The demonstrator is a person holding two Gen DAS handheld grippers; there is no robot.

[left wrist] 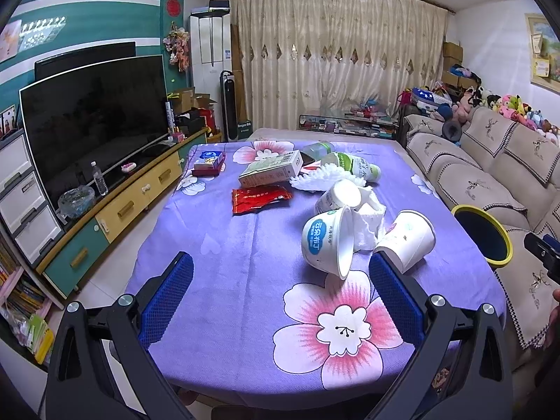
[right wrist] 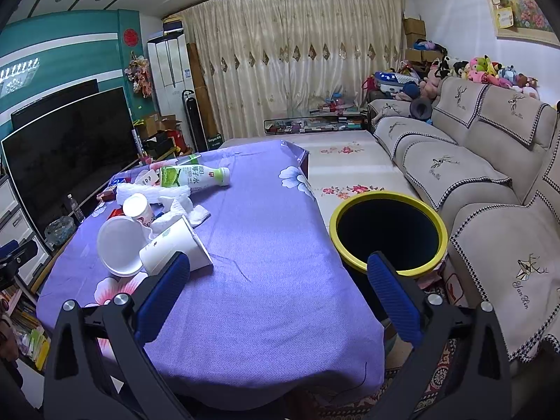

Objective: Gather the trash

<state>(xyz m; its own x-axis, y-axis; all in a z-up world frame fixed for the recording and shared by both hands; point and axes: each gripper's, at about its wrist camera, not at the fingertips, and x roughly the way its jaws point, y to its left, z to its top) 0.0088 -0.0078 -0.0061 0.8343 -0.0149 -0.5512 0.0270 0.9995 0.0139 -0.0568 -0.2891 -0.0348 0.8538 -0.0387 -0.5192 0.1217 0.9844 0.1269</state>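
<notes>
**Two open grippers above a littered table, bin at the sofa side**

Left wrist view: the left gripper [left wrist: 280,266] hangs over the near part of a table covered by a purple flowered cloth [left wrist: 224,252]; its blue-padded jaws stand wide apart and hold nothing. Between and just beyond the fingertips lies a tipped pudding cup [left wrist: 325,241] with a blue label, its mouth turned to the right. Beside it, at the tip of the right-hand finger, a plain white paper cup [left wrist: 407,241] lies on its side. Crumpled white tissue [left wrist: 371,224] sits between the two cups, touching both, and a second small tub [left wrist: 337,197] rests just behind. Farther back lie a red foil packet [left wrist: 260,200], a green-and-white carton [left wrist: 271,169], a white frilled paper tray [left wrist: 325,175] and a green-labelled bottle [left wrist: 353,166] on its side (a further clear bottle shows behind it, largely hidden). A small blue box [left wrist: 209,159] sits near the far left corner.

Right wrist view: the right gripper [right wrist: 278,267] is likewise empty, jaws spread apart, over the bare right half of the cloth. The paper cup lies just beyond its left-hand fingertip. Off the table's right edge, between table and beige sofa [right wrist: 490,182], stands an upright black bin with a yellow rim [right wrist: 388,197]; its interior is too dark to read. A dark television [right wrist: 66,147] fills the left wall.
</notes>
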